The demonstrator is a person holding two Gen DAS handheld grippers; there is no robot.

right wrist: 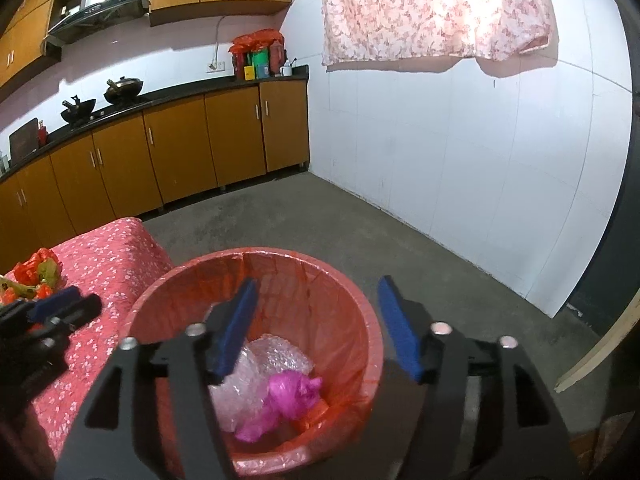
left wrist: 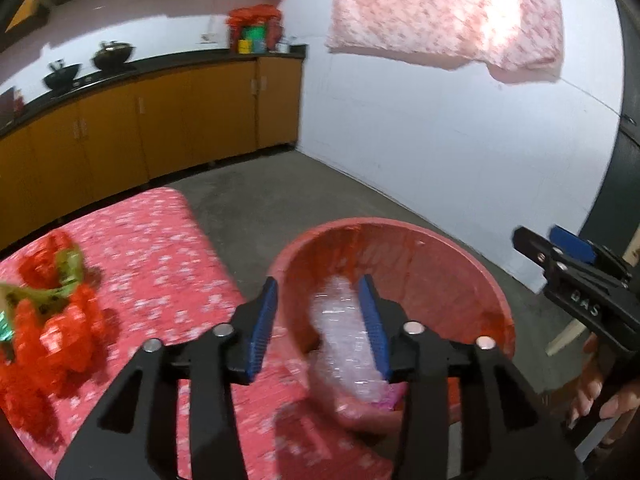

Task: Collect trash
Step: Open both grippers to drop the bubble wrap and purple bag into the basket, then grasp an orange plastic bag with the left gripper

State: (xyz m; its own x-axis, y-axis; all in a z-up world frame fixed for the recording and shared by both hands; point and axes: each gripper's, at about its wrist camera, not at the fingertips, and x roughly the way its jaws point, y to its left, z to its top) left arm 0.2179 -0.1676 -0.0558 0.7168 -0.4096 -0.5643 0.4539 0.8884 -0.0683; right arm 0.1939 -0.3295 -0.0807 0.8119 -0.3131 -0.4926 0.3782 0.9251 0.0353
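A red bin (left wrist: 480, 276) with a red liner stands on the floor beside a table with a red flowered cloth (left wrist: 160, 240). My left gripper (left wrist: 320, 312) is open above the bin's near rim; clear bubble wrap (left wrist: 344, 332) shows blurred between its fingers, over the bin. In the right wrist view the bin (right wrist: 160, 300) holds bubble wrap (right wrist: 276, 356) and a pink plastic bag (right wrist: 288, 400). My right gripper (right wrist: 318, 320) is open and empty above the bin; it also shows in the left wrist view (left wrist: 560, 252). A crumpled red and green wrapper (left wrist: 52, 312) lies on the table.
Orange kitchen cabinets (right wrist: 180, 148) with a black counter run along the back left, with woks (right wrist: 120, 88) on it. A white wall (right wrist: 460, 160) with a pink flowered curtain (right wrist: 432, 12) is at the right. The floor (right wrist: 320, 220) is grey concrete.
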